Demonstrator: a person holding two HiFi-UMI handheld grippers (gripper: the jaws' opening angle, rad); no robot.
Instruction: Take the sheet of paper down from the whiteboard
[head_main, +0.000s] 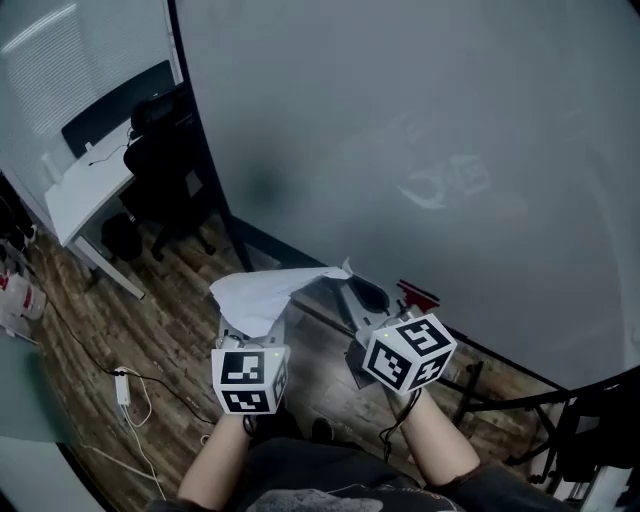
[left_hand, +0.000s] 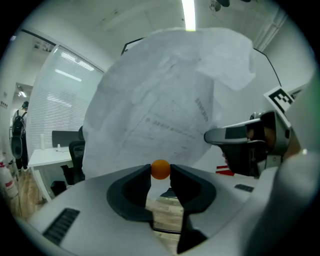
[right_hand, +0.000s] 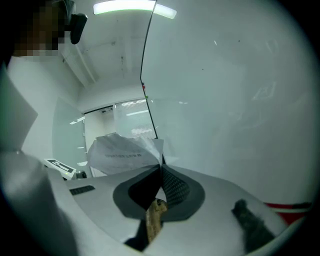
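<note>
Clear of the grey whiteboard (head_main: 420, 130), our right gripper (right_hand: 161, 170) pinches the crumpled white paper sheet (head_main: 262, 293); left gripper (left_hand: 160, 172) clamps an orange ball (left_hand: 160, 169), probably its magnet.

The head view is dim and bluish, dark at its corners. Both gripper views are brighter, lit by ceiling strips (left_hand: 188, 14), fisheye-bent, with black rims.

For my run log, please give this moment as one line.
sheet of paper: off whiteboard | right gripper: shut on sheet of paper | left gripper: shut on orange ball
</note>
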